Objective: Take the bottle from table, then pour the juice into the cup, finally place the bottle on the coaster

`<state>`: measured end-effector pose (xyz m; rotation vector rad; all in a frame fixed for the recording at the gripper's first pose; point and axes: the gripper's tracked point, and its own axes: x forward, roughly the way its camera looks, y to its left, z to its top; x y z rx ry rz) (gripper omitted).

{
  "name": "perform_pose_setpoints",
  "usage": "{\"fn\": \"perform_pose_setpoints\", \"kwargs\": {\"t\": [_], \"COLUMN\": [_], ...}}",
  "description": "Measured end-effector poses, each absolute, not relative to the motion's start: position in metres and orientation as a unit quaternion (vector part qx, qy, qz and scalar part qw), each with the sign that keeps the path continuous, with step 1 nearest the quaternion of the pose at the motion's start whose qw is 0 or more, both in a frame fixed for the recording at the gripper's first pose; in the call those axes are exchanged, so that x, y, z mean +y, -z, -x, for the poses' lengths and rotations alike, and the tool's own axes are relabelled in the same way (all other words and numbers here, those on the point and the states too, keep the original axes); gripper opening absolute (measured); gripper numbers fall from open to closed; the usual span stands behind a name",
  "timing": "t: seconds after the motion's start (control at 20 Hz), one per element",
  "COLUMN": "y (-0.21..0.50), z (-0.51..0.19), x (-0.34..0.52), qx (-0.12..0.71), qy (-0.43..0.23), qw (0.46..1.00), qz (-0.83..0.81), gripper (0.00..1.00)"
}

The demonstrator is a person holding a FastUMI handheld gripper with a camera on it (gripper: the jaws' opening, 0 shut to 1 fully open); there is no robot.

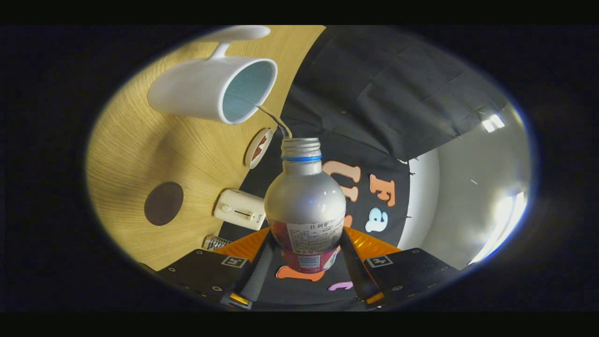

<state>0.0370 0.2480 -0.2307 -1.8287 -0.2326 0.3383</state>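
Observation:
My gripper [306,255] is shut on the lower body of a silver bottle [304,201] with a red and white label and a blue neck ring; both fingers press its sides. The view is rolled, so the wooden table [140,154] stands on edge beside the bottle. A thin stream of liquid [273,119] runs from the bottle's uncapped mouth into a white cup [210,89] with a handle, just beyond the mouth. A dark round coaster [163,203] lies on the table, off to the side of the bottle's shoulder.
A small round disc with a red mark [258,148] lies near the table's edge by the bottle neck. A white toaster-like box [239,208] and a small silvery object [215,242] sit close to my fingers. Black cloth wall hangs behind.

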Motion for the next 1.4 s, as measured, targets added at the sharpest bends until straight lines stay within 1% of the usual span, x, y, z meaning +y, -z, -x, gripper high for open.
{"fn": "perform_pose_setpoints", "kwargs": {"t": [0.4, 0.95, 1.1, 1.4], "y": [0.222, 0.227, 0.233, 0.263], "z": [-0.037, -0.03, -0.029, -0.017], "x": [0.26, 0.268, 0.269, 0.273], "qx": [-0.127, -0.142, -0.137, -0.087], "qy": [-0.153, -0.158, -0.166, -0.209], "qw": [0.573, 0.557, 0.568, 0.62], "qz": [0.795, 0.803, 0.794, 0.751], "gripper": [0.77, 0.77, 0.77, 0.77]}}
